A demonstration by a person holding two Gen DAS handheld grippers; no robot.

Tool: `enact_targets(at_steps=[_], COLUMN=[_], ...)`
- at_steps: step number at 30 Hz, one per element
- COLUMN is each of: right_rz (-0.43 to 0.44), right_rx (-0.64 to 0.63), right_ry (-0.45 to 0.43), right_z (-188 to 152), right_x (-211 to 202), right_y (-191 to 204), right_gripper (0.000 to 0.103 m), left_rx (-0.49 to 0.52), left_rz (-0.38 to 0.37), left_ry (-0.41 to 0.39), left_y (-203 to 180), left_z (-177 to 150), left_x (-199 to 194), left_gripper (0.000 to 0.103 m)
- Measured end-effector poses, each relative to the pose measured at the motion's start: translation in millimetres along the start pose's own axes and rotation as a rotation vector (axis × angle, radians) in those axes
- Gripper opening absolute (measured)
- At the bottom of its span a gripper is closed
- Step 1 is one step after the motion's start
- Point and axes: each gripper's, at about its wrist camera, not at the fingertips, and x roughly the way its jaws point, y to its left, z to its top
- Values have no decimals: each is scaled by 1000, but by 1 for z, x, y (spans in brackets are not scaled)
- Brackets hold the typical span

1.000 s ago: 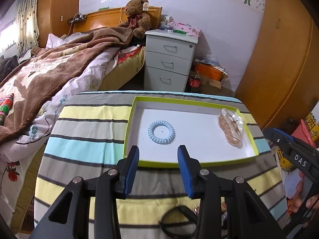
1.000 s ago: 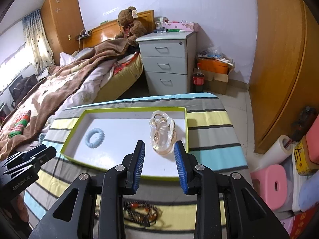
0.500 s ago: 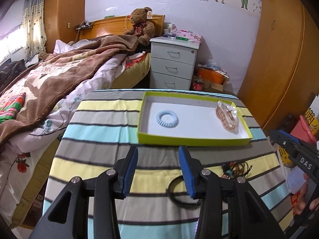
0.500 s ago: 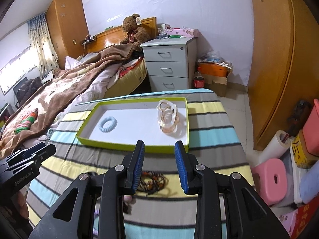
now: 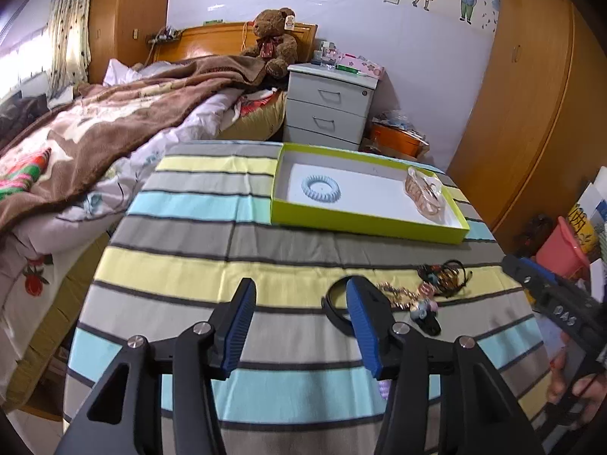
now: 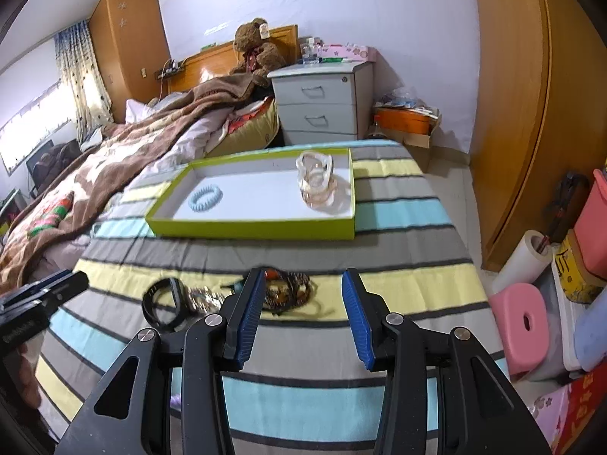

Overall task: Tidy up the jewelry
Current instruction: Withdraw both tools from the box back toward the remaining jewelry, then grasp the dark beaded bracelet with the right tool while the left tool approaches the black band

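Jewelry pile (image 6: 284, 292): left loose on striped cloth, short of the green tray (image 6: 250, 227)
Right gripper (image 6: 301, 316): jaws opening, nothing pinched, pile seen just ahead between the tips
Left gripper (image 5: 297, 322): opening too, empty; black band (image 5: 337, 303) sits to its right
Nearer hand: right, probably

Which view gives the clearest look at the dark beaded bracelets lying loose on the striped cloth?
The right wrist view: the bracelets lie close, just beyond its claw tips. The left wrist view shows them smaller, off to the right.
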Motion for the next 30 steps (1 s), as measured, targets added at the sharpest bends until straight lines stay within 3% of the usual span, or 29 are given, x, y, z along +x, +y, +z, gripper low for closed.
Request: enact_targets(at_steps=[6, 12, 27, 30], right_rz=[39, 96, 142, 148], right_rx=[8, -69, -118, -121], right_ry=[25, 31, 93, 76], right_z=[-9, -3, -1, -1], right_x=[23, 37, 66, 62], right_y=[-11, -4, 3, 4], right_gripper=[43, 43, 43, 33], left_rx=[-23, -45, -48, -46], left_rz=[-38, -75, -73, -70], left_ry=[47, 103, 153, 160], left_y=[10, 14, 14, 13], left_z=[-17, -29, -35, -36], left_x=[6, 18, 29, 30], left_gripper=[56, 56, 56, 56])
